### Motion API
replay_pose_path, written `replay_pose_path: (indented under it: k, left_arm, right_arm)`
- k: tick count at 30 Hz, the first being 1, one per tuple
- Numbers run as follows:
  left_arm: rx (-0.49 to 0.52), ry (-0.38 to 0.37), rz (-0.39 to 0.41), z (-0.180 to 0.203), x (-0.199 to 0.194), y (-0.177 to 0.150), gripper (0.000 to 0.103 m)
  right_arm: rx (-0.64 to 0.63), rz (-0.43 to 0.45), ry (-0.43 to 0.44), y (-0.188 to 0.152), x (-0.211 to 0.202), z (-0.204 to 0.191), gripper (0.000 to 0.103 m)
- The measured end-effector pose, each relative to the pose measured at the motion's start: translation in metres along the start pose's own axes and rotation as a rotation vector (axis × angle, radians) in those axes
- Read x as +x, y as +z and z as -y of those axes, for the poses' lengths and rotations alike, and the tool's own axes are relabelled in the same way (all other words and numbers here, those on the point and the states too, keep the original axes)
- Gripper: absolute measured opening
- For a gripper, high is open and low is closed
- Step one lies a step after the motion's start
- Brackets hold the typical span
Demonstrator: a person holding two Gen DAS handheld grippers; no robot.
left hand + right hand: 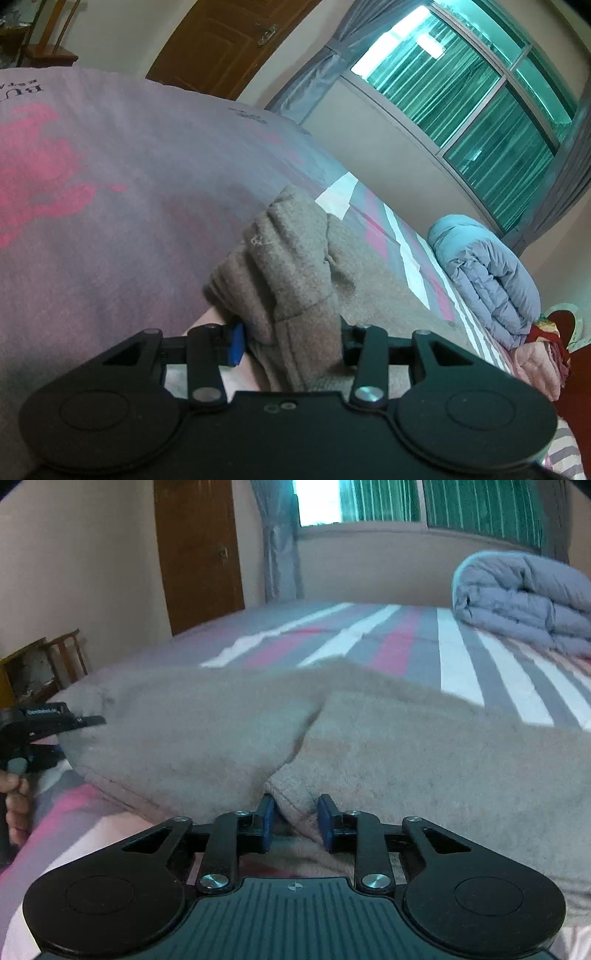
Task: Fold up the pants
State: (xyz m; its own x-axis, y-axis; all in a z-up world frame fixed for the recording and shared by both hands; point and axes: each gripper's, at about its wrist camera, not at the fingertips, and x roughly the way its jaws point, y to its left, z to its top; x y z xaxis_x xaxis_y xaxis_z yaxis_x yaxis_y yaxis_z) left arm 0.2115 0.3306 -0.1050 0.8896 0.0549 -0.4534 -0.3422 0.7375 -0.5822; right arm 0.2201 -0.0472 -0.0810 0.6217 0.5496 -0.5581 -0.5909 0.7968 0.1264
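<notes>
The pants (pixel 369 738) are grey-brown fleece, spread across the striped bed. In the left wrist view a bunched fold of the pants (pixel 291 280) rises between the jaws of my left gripper (pixel 291 343), which is shut on it. In the right wrist view my right gripper (pixel 295 823) has its blue pads either side of a hem edge of the pants and is closed on it. My left gripper also shows in the right wrist view (pixel 40 723) at the far left, holding the other end of the fabric.
The bed sheet (pixel 454 661) has grey, white and pink stripes. A folded blue-grey duvet (pixel 524 598) lies at the far right of the bed. A brown door (pixel 199 550), a window (pixel 480 107) with curtains and a wooden chair (pixel 66 653) stand beyond the bed.
</notes>
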Motion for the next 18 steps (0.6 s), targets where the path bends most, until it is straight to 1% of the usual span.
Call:
replay_pose_path:
  k: [1, 3, 4, 5, 6, 9, 11, 13, 14, 16, 18]
  left_arm:
    - [0.007, -0.001, 0.000, 0.000, -0.001, 0.000, 0.034]
    - [0.010, -0.002, 0.005, 0.001, -0.003, -0.001, 0.034]
    - [0.017, 0.003, 0.007, 0.002, -0.004, -0.001, 0.032]
    - [0.033, 0.011, 0.011, 0.006, -0.006, -0.001, 0.030]
    - [0.064, 0.018, 0.021, 0.012, -0.008, 0.000, 0.028]
    - [0.140, 0.027, 0.062, 0.037, -0.020, 0.003, 0.023]
    - [0.166, 0.012, 0.093, 0.058, -0.029, 0.007, 0.021]
    - [0.204, -0.009, 0.113, 0.087, -0.035, 0.011, 0.021]
    - [0.245, -0.025, 0.119, 0.107, -0.037, 0.013, 0.021]
    - [0.340, -0.042, 0.123, 0.146, -0.039, 0.009, 0.021]
    - [0.423, -0.063, 0.128, 0.186, -0.040, 0.001, 0.021]
  right_arm:
    - [-0.016, 0.016, 0.021, 0.001, -0.009, 0.001, 0.042]
    - [-0.039, 0.111, 0.031, -0.002, -0.040, 0.009, 0.042]
    - [-0.034, 0.139, 0.031, -0.005, -0.055, 0.019, 0.042]
    - [-0.019, 0.139, 0.014, -0.008, -0.066, 0.030, 0.042]
    - [0.015, 0.138, -0.022, -0.012, -0.078, 0.046, 0.042]
    - [0.177, 0.175, -0.138, -0.029, -0.119, 0.103, 0.042]
    - [0.282, 0.199, -0.221, -0.042, -0.145, 0.141, 0.042]
    - [0.363, 0.223, -0.294, -0.052, -0.163, 0.169, 0.042]
    - [0.426, 0.235, -0.314, -0.055, -0.169, 0.183, 0.042]
    - [0.574, 0.268, -0.315, -0.063, -0.178, 0.207, 0.042]
    - [0.666, 0.297, -0.329, -0.070, -0.184, 0.224, 0.042]
